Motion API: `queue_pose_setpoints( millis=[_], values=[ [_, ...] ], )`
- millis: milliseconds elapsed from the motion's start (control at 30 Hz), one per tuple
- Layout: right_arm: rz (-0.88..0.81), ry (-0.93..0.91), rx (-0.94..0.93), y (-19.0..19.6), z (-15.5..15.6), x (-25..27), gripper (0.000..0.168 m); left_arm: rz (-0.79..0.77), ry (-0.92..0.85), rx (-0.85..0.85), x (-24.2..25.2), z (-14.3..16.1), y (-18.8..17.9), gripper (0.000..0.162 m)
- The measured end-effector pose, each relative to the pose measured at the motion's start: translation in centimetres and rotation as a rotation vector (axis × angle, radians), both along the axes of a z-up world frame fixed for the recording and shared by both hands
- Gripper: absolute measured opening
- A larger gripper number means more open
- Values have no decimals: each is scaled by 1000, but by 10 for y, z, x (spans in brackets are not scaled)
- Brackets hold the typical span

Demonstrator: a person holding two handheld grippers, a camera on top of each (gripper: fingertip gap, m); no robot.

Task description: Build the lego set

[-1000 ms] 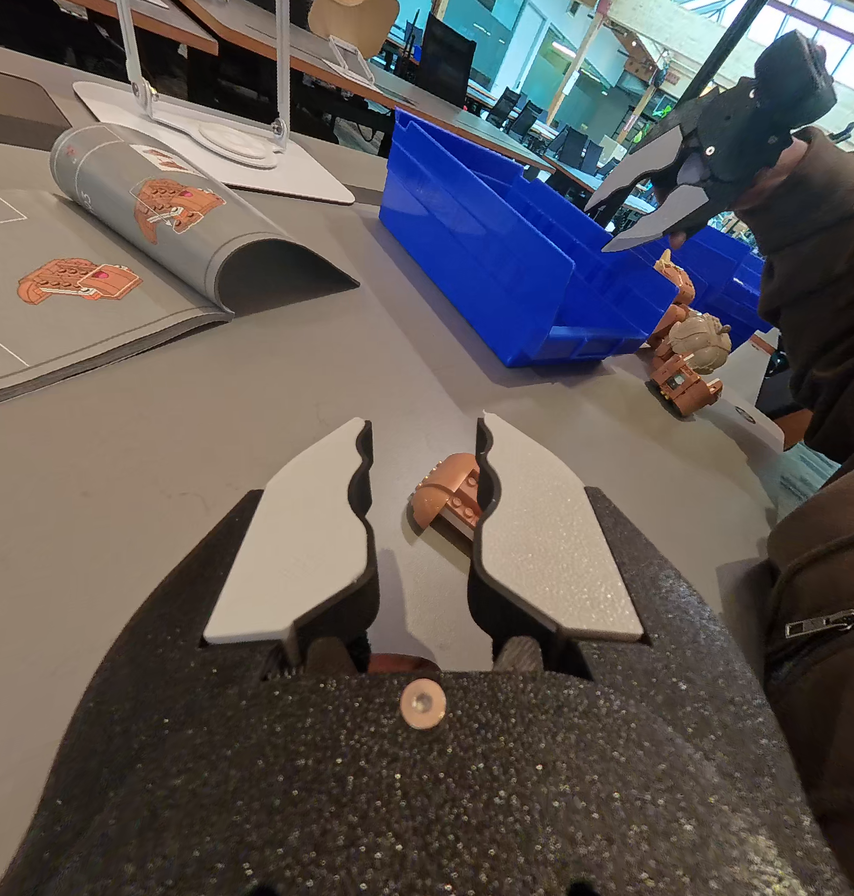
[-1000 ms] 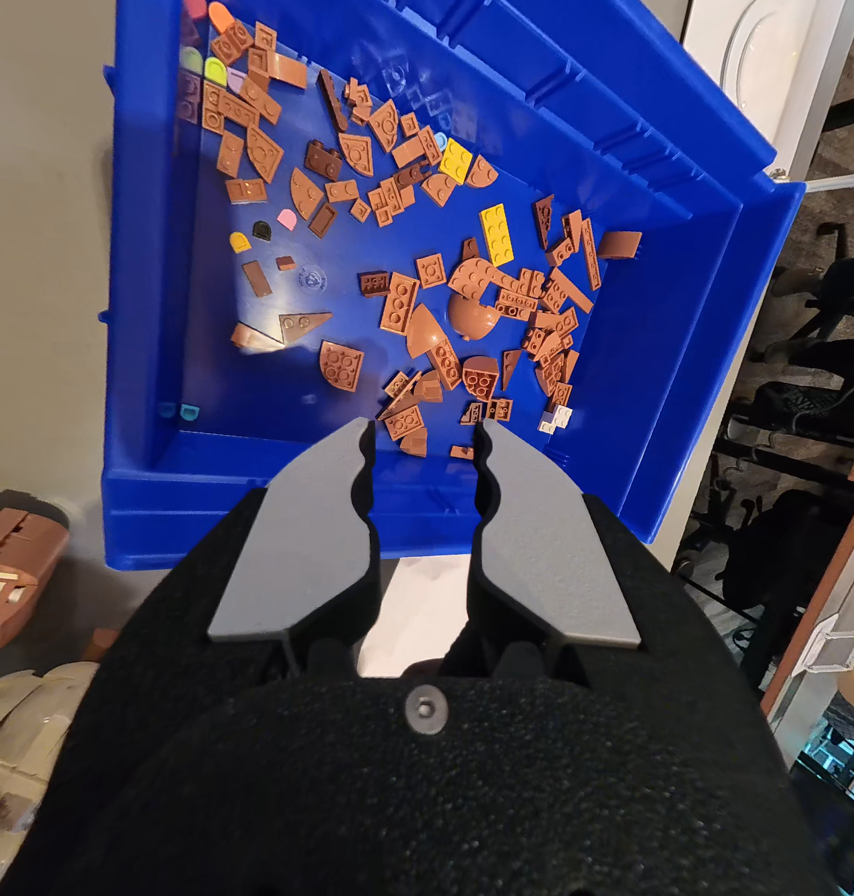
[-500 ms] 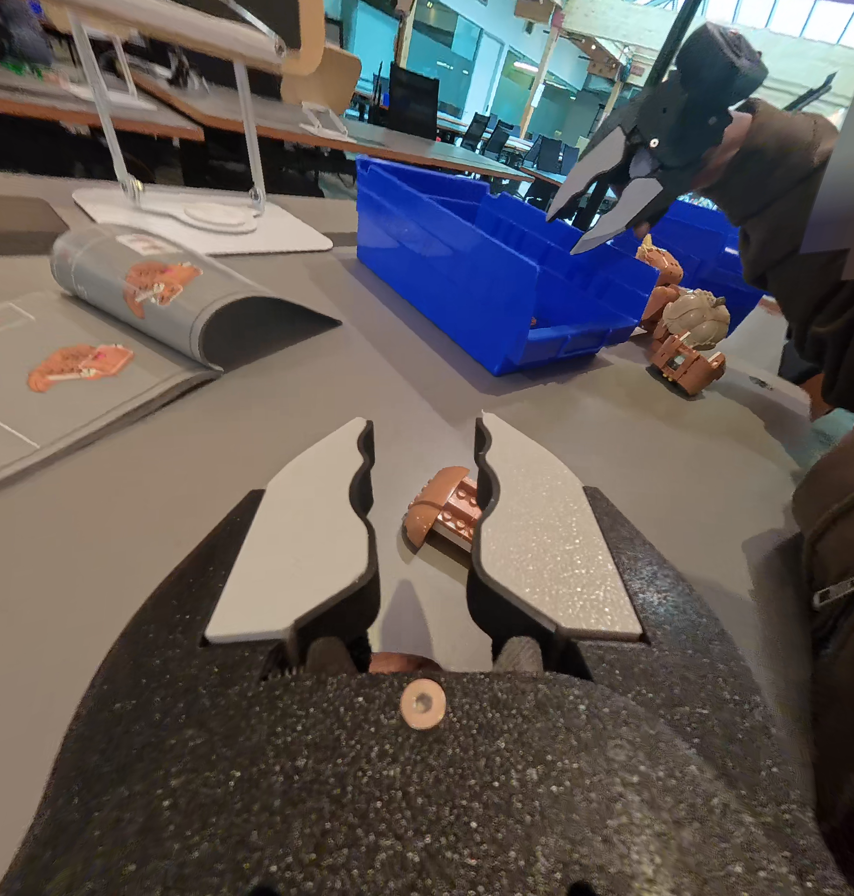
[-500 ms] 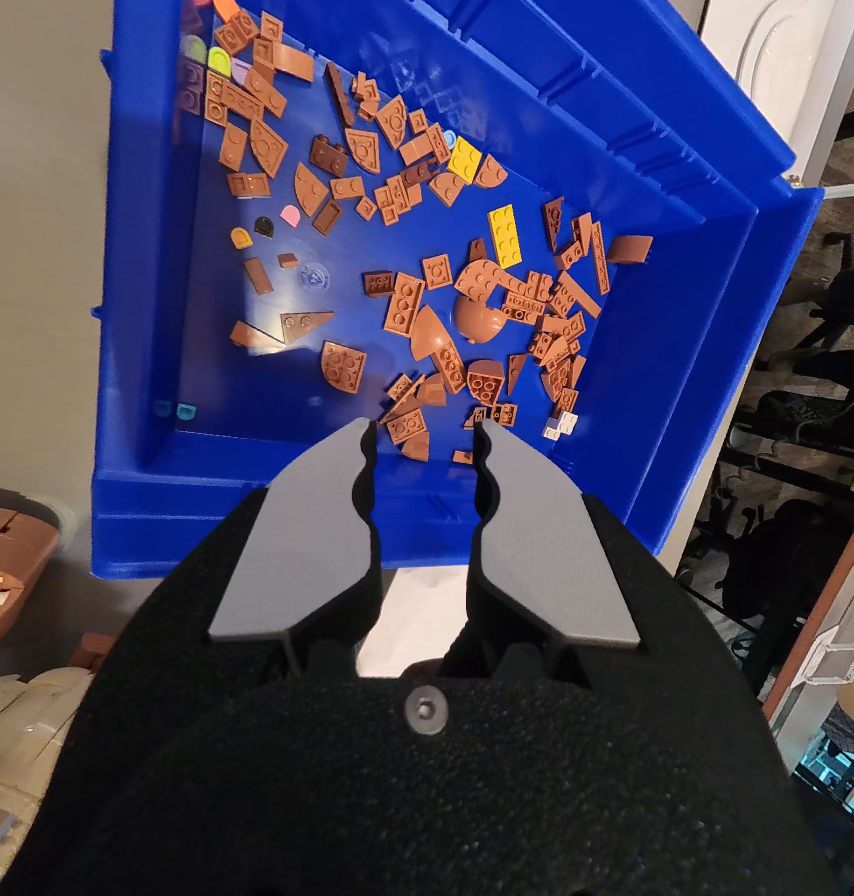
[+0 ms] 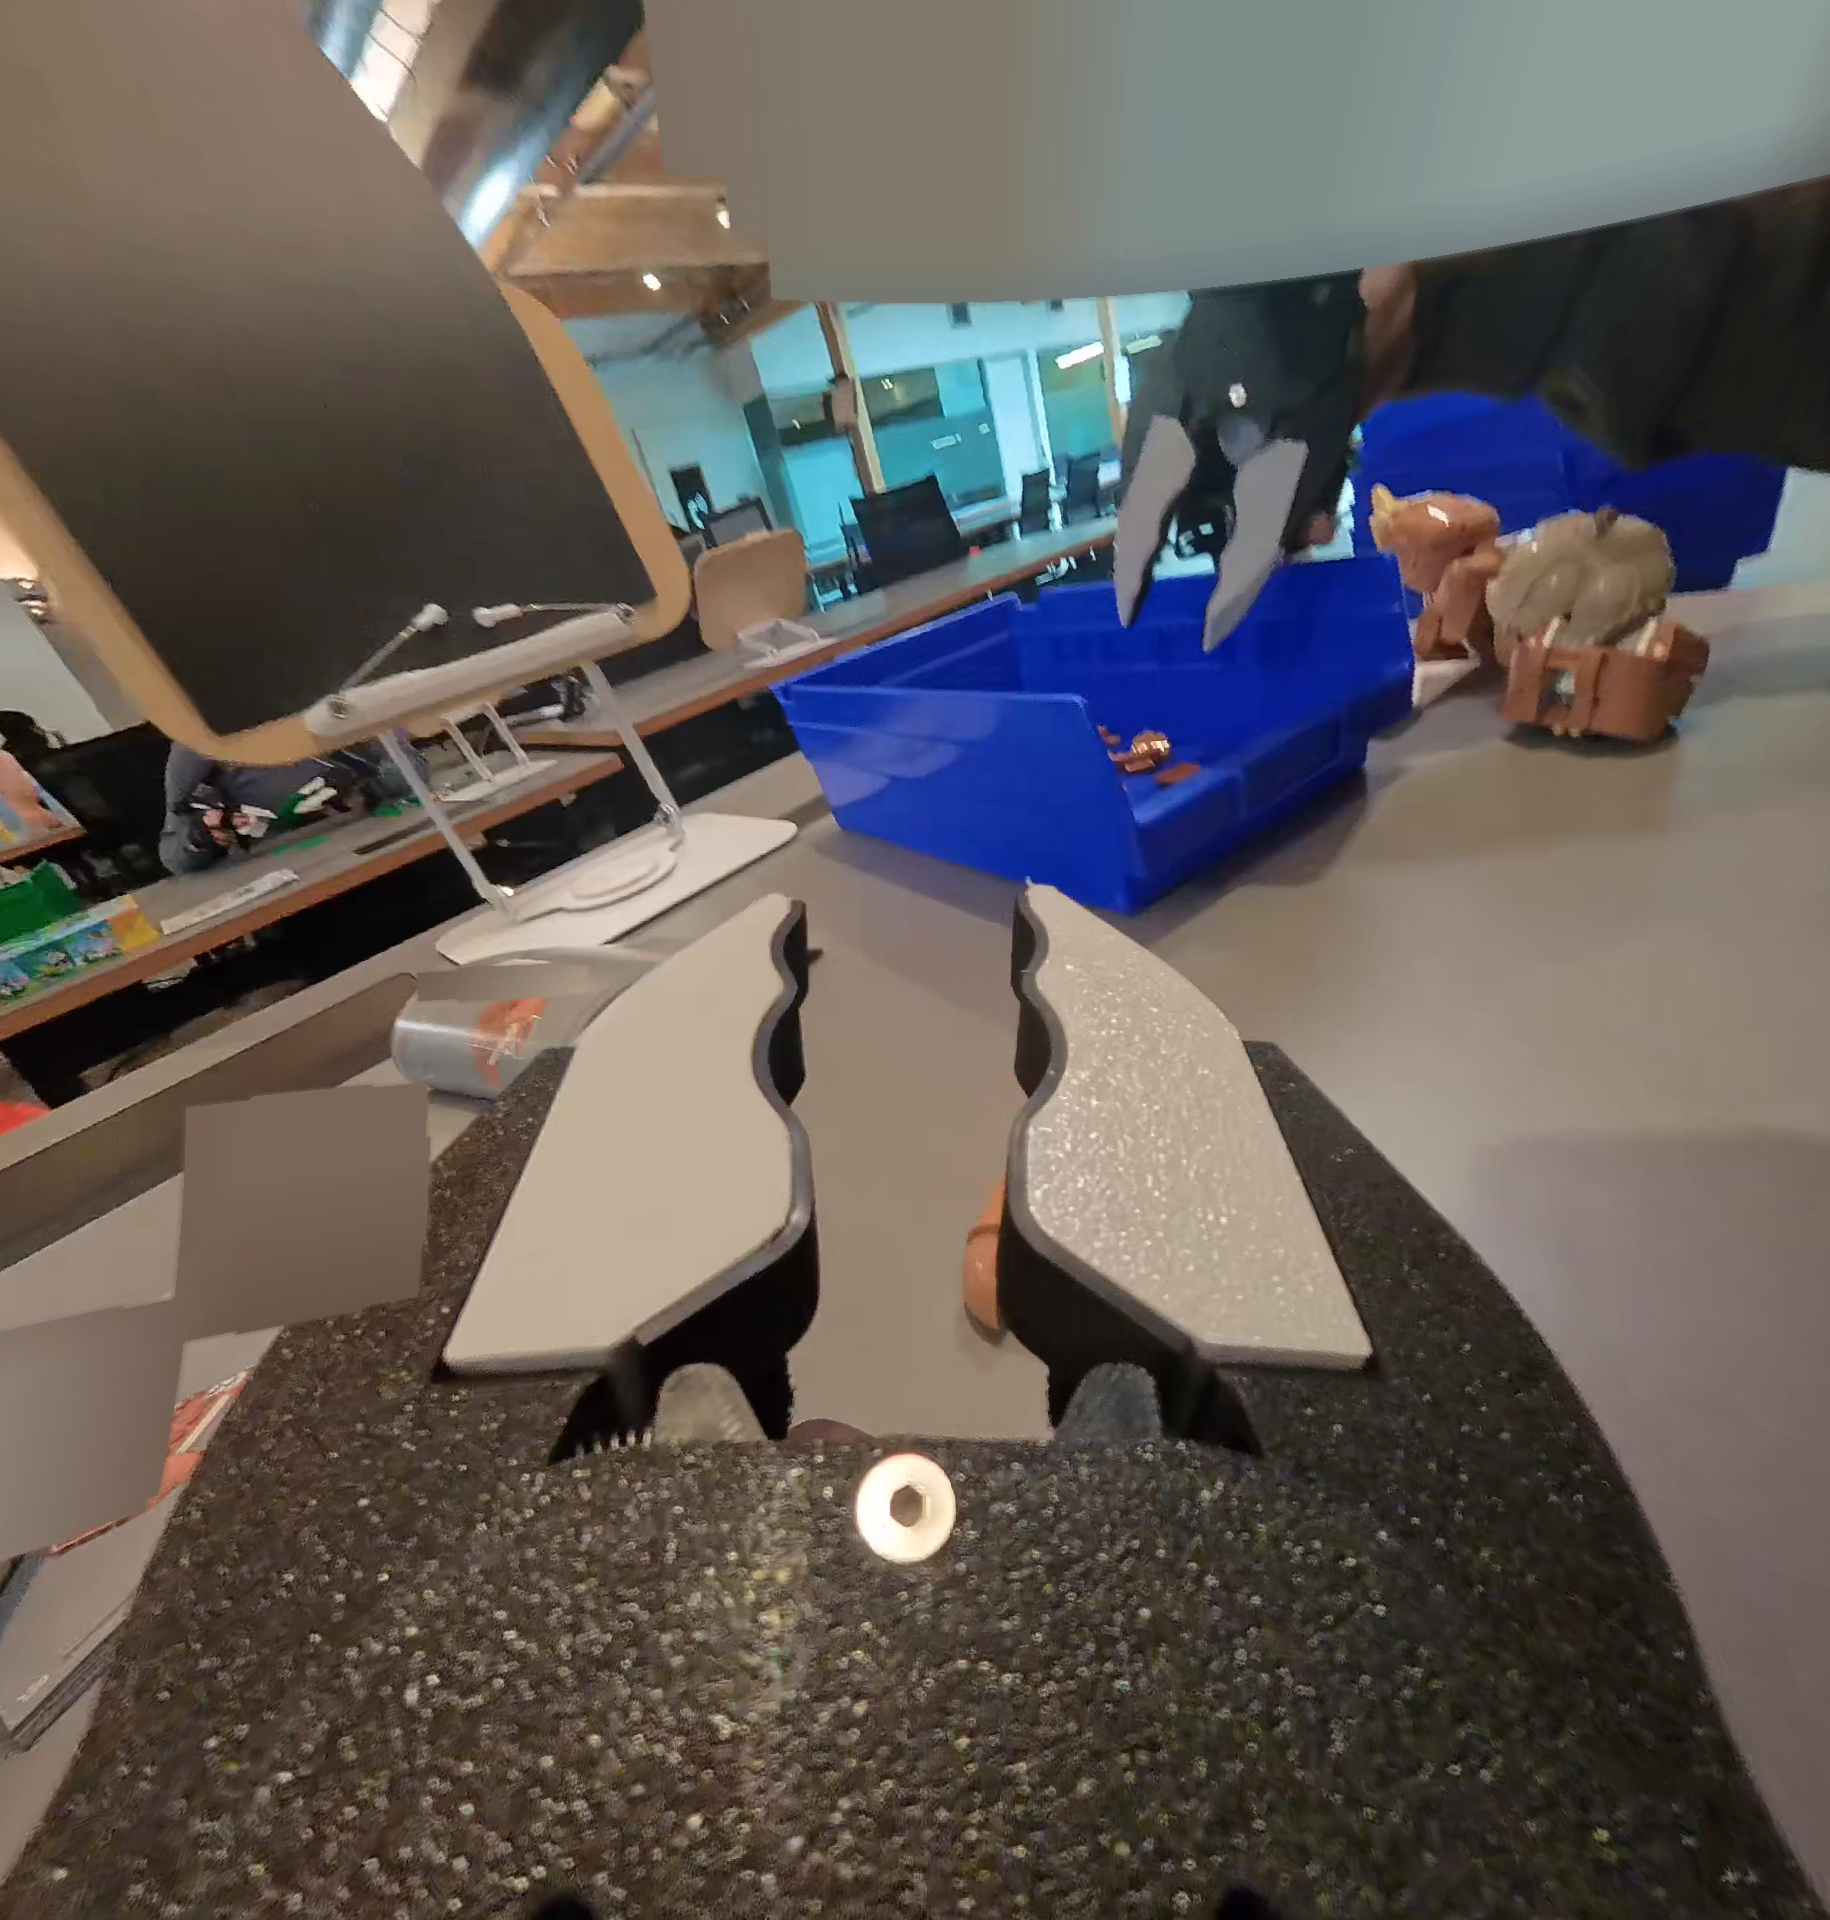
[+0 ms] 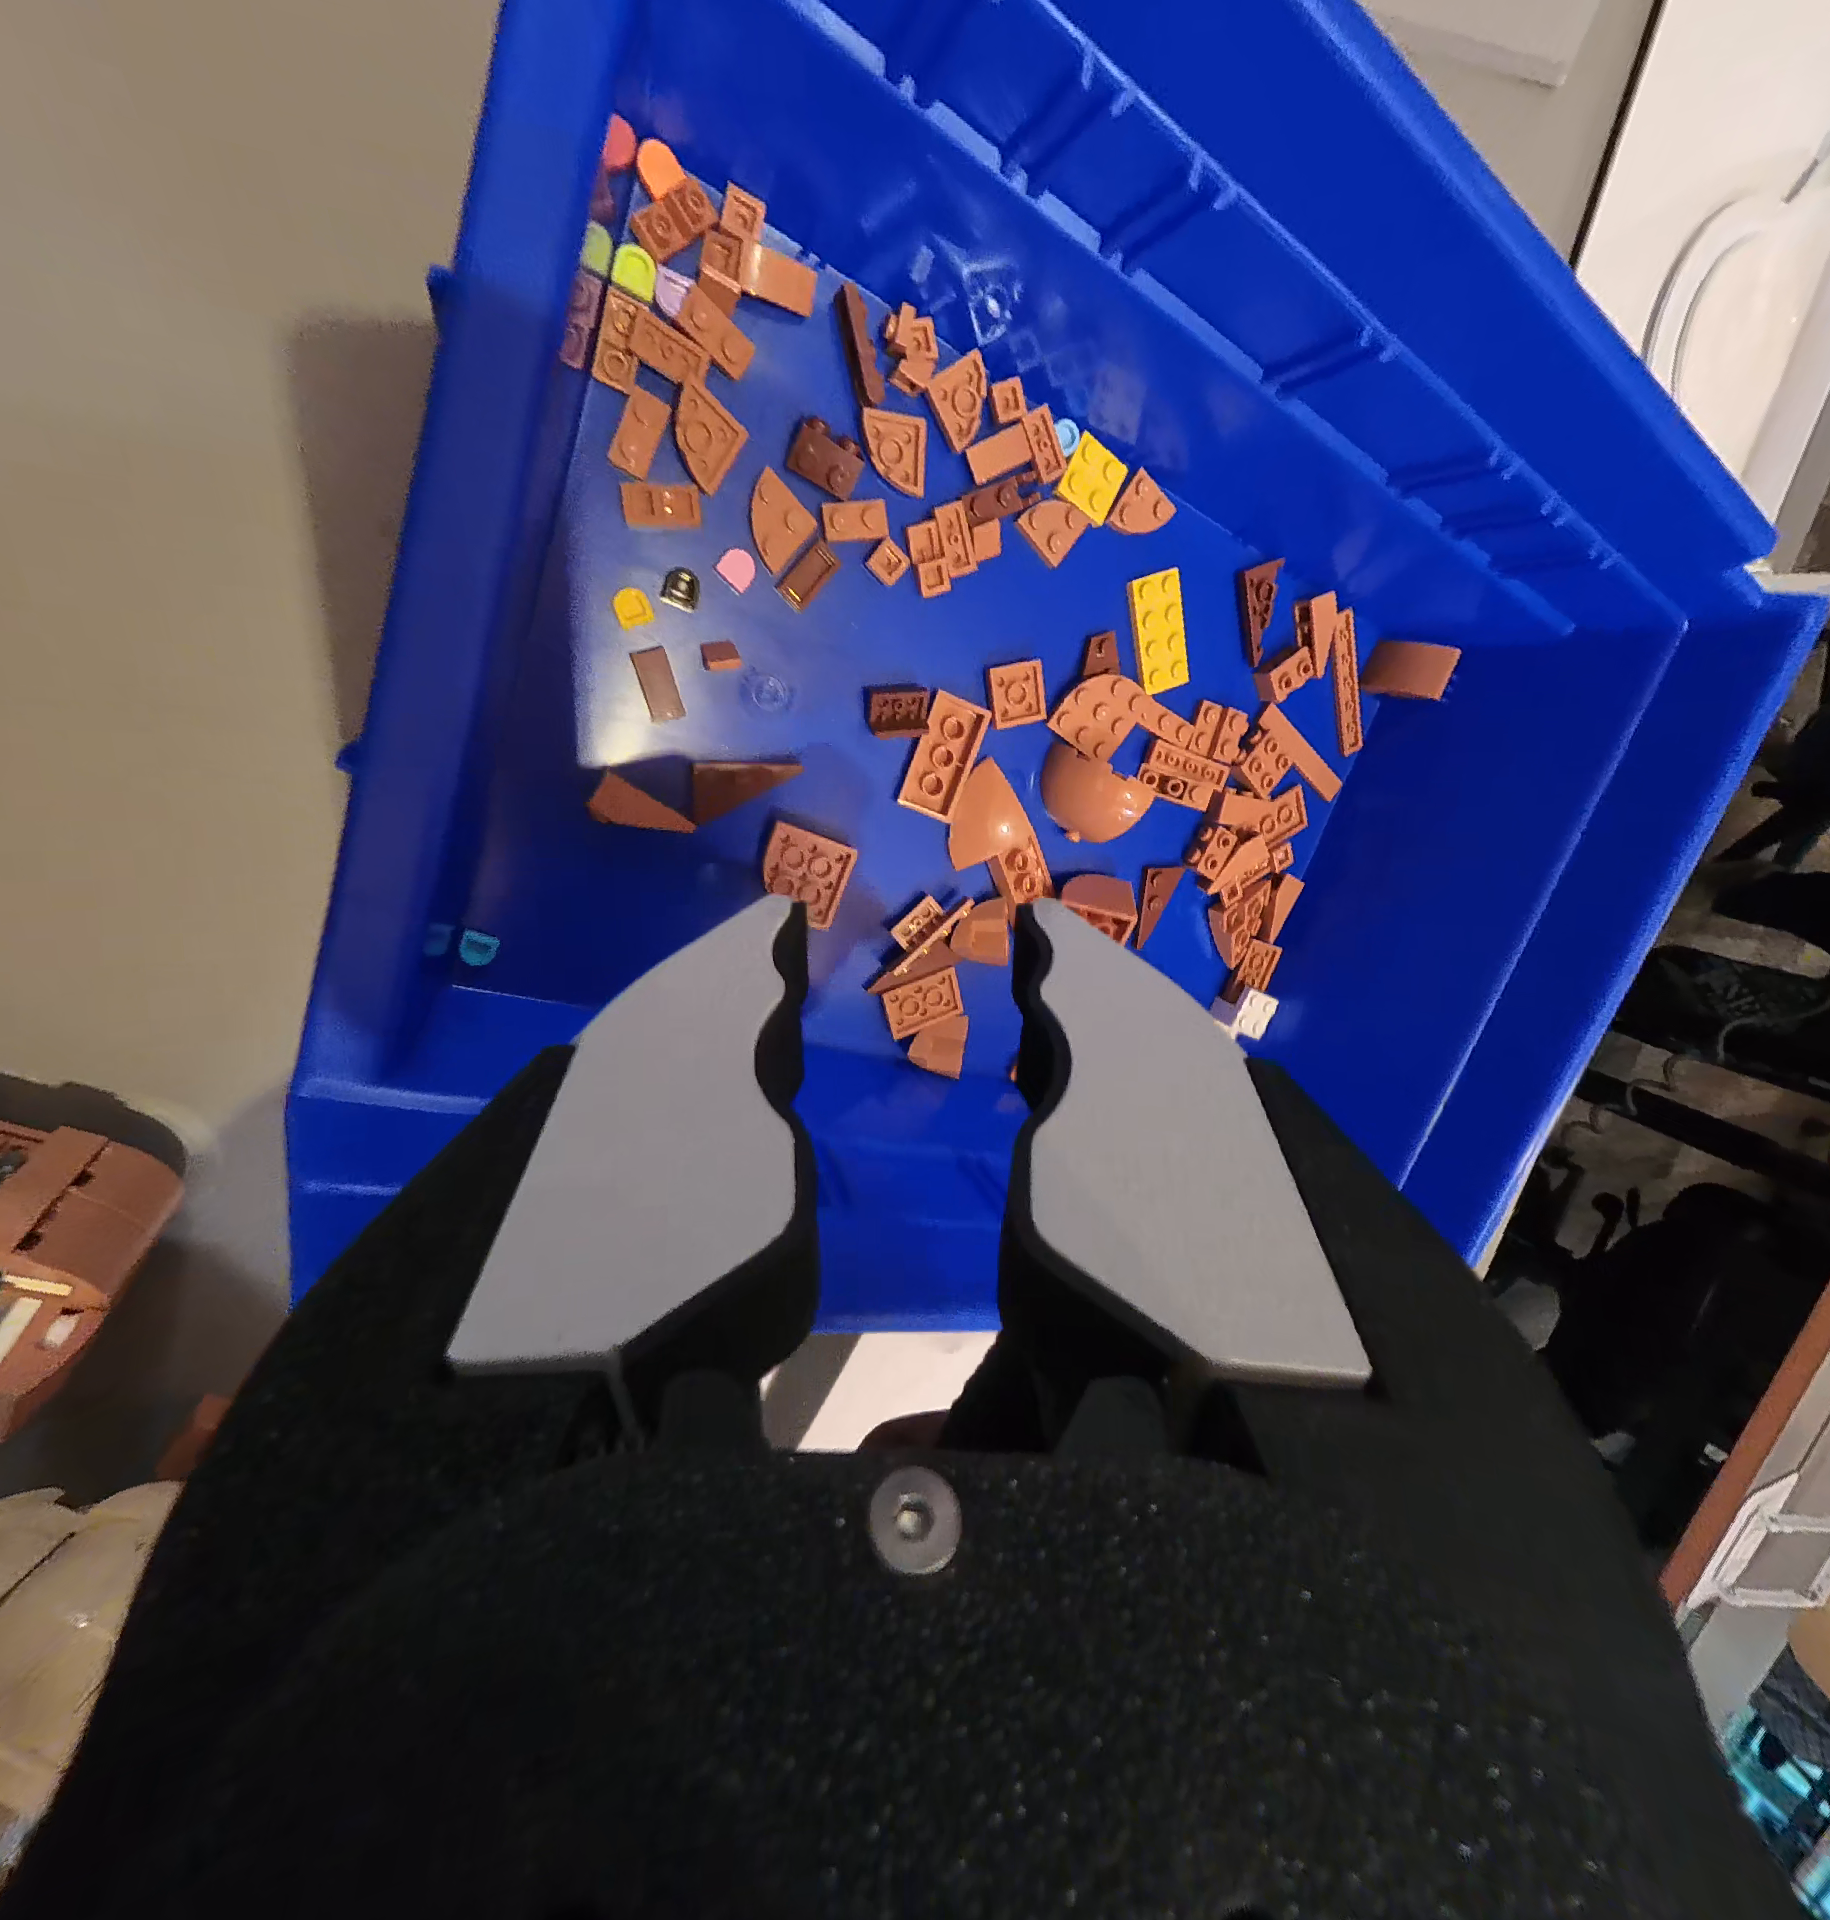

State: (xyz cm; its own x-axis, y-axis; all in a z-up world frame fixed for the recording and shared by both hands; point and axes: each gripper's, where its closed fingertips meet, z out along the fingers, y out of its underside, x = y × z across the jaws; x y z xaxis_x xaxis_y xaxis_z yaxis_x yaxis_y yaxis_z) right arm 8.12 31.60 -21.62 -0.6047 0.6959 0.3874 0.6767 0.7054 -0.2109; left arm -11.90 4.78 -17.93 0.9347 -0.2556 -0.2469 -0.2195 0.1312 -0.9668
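My left gripper is open and empty, low over the grey table. A small brown lego assembly lies on the table, mostly hidden behind the base of my right-hand finger. My right gripper is open and empty, pointing down into the near part of the blue bin, just above a cluster of loose brown pieces. It also shows in the left wrist view, hanging over the bin. A partly built brown and tan model stands right of the bin.
A tablet on a white stand rises at the left. The curled instruction booklet lies on the table left of my left gripper. A second blue bin sits behind the model. The model also shows at the left edge. The tips of one gripper are about 35 centimetres away from the tips of the other.
My left gripper has tilted up and turned, so the brown assembly now sits back beside the finger base. My right gripper has dropped closer to the pieces in the bin.
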Motion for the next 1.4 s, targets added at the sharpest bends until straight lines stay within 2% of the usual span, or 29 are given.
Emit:
queue_pose_setpoints(
  millis=[200, 333, 467, 667, 867, 1067, 1400],
  values=[
    [132, -43, -84, -32, -13, -21, 34, 64, -92, 107, -19, 21, -5, 40],
    [199, -149, -190, -53, -36, -42, 31, 76, -71, 130, -17, 25, -5, 40],
    [224, -259, -227, -60, -60, -50, 23, 114, -47, 26, -19, 9, 1, 40],
    [203, -314, -200, -52, -78, -51, 17, 138, -25, -112, -22, -14, 10, 40],
    [184, -312, -172, -48, -80, -55, 14, 152, 44, -185, -19, -29, 14, 40],
    [182, -331, -202, -54, -83, -53, 21, 153, 40, -217, -20, -35, 15, 40],
    [186, -309, -188, -52, -78, -52, 19, 157, 46, -220, -21, -35, 14, 40]
  ],
)
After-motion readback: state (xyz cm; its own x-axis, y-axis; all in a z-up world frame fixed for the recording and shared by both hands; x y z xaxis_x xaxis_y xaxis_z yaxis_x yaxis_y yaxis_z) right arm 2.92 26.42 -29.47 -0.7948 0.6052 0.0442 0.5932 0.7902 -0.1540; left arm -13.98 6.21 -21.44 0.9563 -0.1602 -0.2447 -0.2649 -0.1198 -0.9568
